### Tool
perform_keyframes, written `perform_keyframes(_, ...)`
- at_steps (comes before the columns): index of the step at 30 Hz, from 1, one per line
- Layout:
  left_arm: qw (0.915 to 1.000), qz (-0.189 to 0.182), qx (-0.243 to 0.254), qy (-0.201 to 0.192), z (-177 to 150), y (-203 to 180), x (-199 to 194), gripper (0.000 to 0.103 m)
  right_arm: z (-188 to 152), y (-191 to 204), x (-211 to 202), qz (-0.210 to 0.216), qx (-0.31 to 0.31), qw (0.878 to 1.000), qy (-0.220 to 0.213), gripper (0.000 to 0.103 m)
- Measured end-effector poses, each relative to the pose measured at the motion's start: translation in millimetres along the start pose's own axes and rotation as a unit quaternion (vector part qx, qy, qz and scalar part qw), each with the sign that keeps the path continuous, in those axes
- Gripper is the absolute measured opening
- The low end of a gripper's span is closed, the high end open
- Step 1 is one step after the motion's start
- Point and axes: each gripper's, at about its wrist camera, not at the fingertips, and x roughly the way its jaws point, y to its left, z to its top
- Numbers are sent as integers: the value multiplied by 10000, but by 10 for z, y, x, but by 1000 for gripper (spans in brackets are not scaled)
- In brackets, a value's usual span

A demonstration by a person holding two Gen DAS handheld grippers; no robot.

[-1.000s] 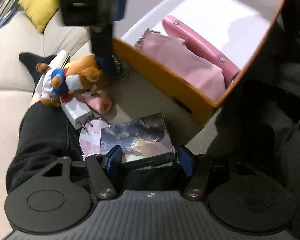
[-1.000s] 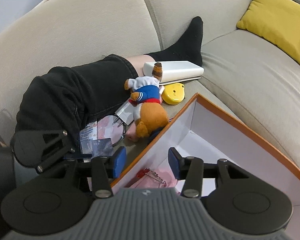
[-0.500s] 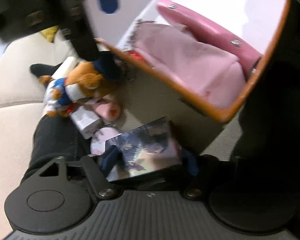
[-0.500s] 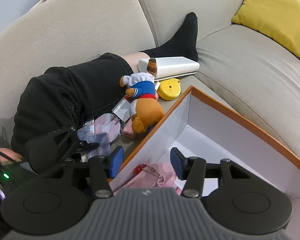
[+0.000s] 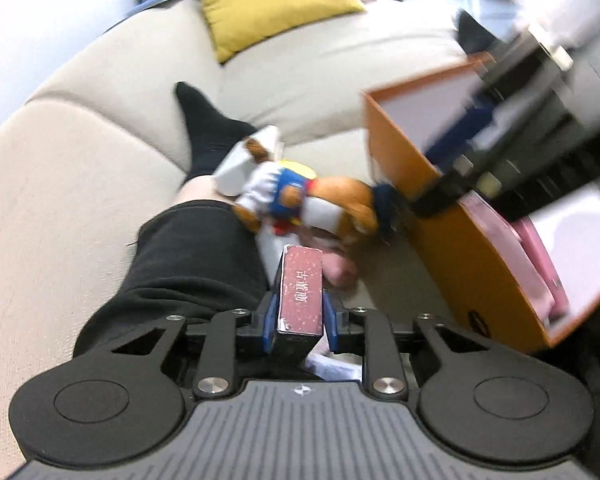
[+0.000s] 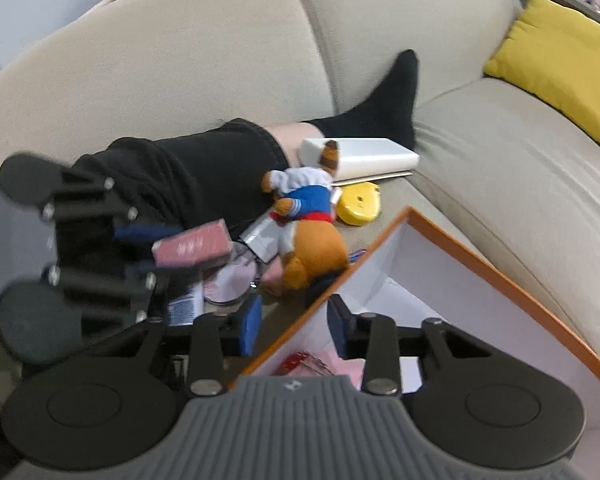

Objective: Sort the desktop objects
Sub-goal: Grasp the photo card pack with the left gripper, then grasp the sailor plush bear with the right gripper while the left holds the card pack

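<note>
My left gripper is shut on a small red-edged card box, held edge-up above the sofa seat; the box also shows in the right wrist view. My right gripper is open, its fingers straddling the near wall of the orange box. The orange box holds a pink cloth and a pink case. A plush bear in a sailor suit lies beside the box, with a yellow round toy and a white power bank behind it.
A person's leg in black shorts and a black sock lies on the beige sofa. A round pink mirror and a white charger lie near the bear. A yellow cushion sits at the far right.
My left gripper has lifted the card box off the seat and turned it from flat to edge-up, swinging away from the orange box. My right gripper stays over the box wall.
</note>
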Motion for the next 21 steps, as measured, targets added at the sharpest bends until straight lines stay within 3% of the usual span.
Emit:
perform_keyframes(4,9995,-35,-311,-65,7,134,55,26,40,15,94,-226,-111,9997,76,38)
perform_keyframes(9,9996,210,-161,-57,-100,62,156,30,75,-2,51,-486,-216,9986,26,38)
perform_keyframes(17,9992,328,165,-163,-252,-41,273,30,190,43,-158,-279,-495,9977,-365,38)
perform_keyframes(21,9997,147,19,-205,-235,26,281,28,317,93,77,-235,-643,9975,-174,38)
